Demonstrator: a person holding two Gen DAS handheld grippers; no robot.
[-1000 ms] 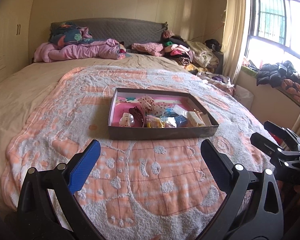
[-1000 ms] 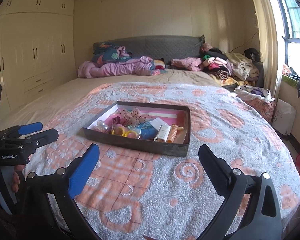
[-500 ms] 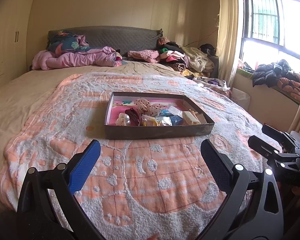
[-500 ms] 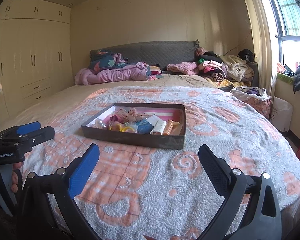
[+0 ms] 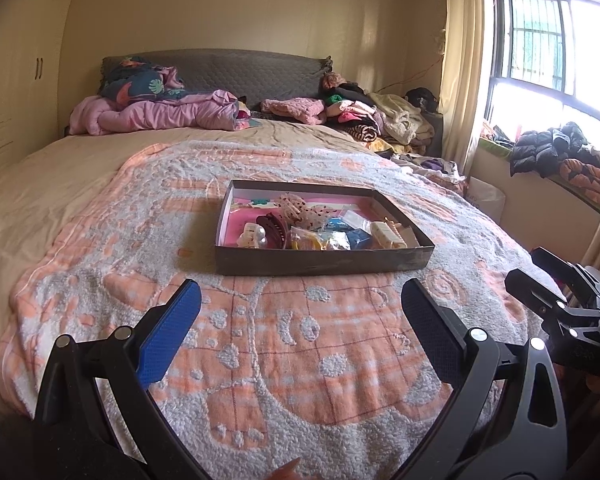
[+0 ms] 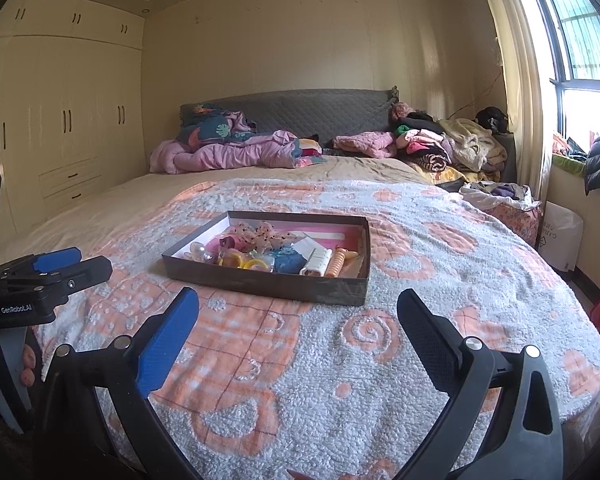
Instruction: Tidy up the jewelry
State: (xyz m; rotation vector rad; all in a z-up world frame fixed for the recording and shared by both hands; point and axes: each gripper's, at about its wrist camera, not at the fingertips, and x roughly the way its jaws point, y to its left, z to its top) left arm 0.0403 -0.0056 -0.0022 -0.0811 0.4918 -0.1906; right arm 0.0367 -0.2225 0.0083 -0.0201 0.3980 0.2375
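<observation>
A shallow dark box (image 5: 320,266) with a pink lining lies on the bed blanket; it also shows in the right wrist view (image 6: 260,282). It holds a jumble of hair clips and accessories: a dark red claw clip (image 5: 274,226), a white clip (image 5: 254,236), a blue pouch (image 6: 288,260), an orange spiral tie (image 6: 337,262). My left gripper (image 5: 300,312) is open and empty, short of the box's near wall. My right gripper (image 6: 296,316) is open and empty, also short of the box. Each gripper shows at the edge of the other's view.
The box rests on an orange-and-white blanket (image 5: 300,340) on a large bed. Pink bedding (image 5: 156,114) and piled clothes (image 5: 364,114) lie by the grey headboard. Wardrobes (image 6: 60,132) stand left, a window ledge with jackets (image 5: 560,156) right.
Both grippers have tilted upward and drawn back slightly, so the box sits a little farther and lower in view. Both stay open and empty.
</observation>
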